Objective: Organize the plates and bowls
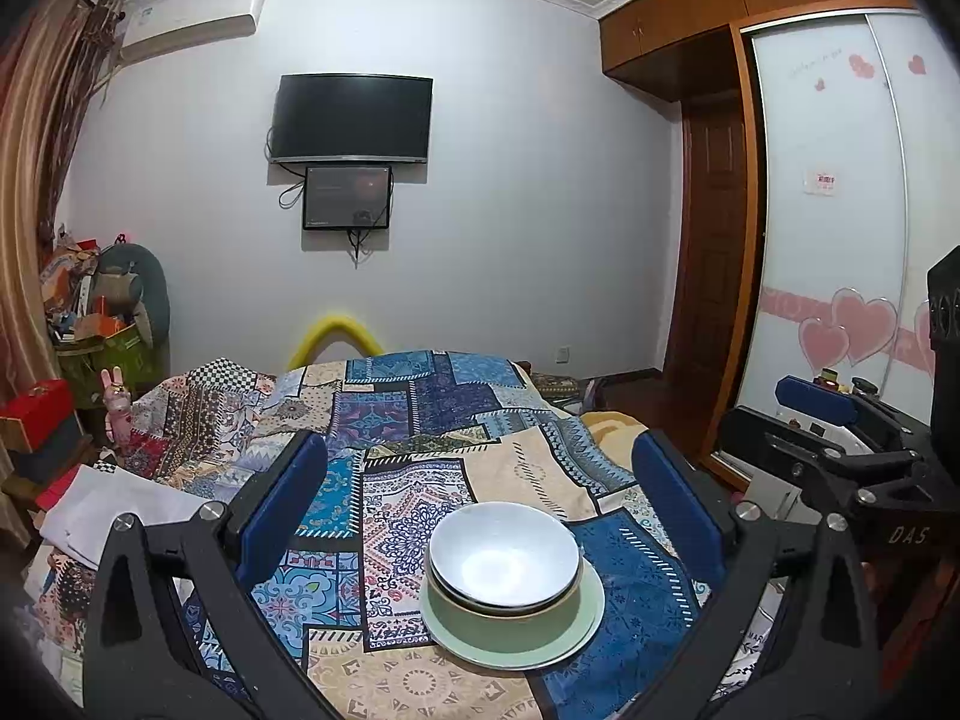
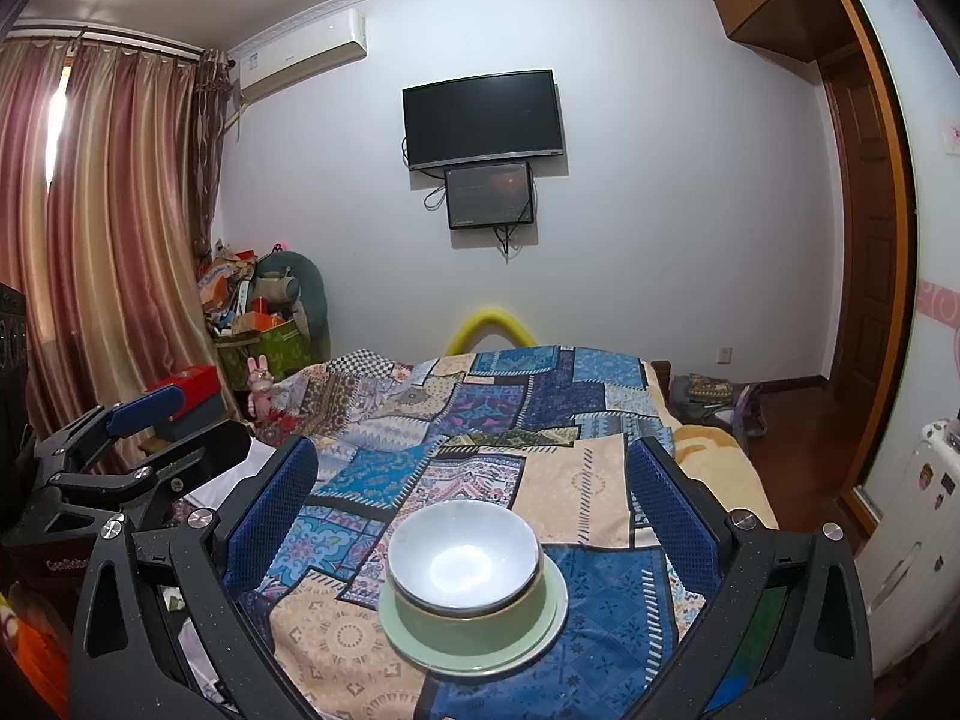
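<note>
A white bowl (image 1: 504, 558) sits nested in a green bowl (image 1: 510, 621), which rests on a pale green plate (image 1: 576, 630); the stack stands on the patchwork cloth. In the right wrist view the same white bowl (image 2: 463, 558), green bowl (image 2: 474, 624) and plate (image 2: 549, 612) lie near the front. My left gripper (image 1: 480, 498) is open, its blue pads wide apart, hovering above and behind the stack. My right gripper (image 2: 474, 492) is open too, holding nothing. Each gripper appears at the edge of the other's view.
The patchwork cloth (image 1: 408, 420) covers a bed-like surface. A wall-mounted TV (image 1: 351, 117) hangs ahead. Boxes and clutter (image 1: 96, 312) pile at the left by the curtain (image 2: 108, 228). A wardrobe with sliding doors (image 1: 840, 210) and a wooden door stand at the right.
</note>
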The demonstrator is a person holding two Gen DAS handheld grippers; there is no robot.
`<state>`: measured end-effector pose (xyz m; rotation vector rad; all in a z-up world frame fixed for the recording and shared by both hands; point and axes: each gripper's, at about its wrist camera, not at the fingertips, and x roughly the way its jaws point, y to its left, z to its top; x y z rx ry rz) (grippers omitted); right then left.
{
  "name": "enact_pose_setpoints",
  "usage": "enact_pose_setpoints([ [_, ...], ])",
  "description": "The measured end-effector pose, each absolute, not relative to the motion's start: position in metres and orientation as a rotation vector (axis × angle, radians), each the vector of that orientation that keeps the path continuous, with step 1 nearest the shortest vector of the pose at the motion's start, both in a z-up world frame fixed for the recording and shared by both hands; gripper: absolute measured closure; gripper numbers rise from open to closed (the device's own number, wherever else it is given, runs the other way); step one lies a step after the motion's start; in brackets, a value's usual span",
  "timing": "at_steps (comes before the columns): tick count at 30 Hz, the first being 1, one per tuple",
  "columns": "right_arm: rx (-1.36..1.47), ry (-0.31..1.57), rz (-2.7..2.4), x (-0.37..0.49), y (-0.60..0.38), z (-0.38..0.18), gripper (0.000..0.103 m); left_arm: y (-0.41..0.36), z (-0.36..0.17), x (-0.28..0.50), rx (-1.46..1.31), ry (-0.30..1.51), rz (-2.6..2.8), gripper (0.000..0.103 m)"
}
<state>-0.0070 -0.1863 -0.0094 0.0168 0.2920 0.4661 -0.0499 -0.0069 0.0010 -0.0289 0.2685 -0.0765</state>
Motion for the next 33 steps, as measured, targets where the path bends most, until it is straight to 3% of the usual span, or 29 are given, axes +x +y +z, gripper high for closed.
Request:
enact_pose_setpoints([
  [33,0.019,0.323,0.466,0.002,-0.186,-0.018,0.000,-0.004,-0.004,-0.040,-0.058,0.294,-0.095,0.000],
])
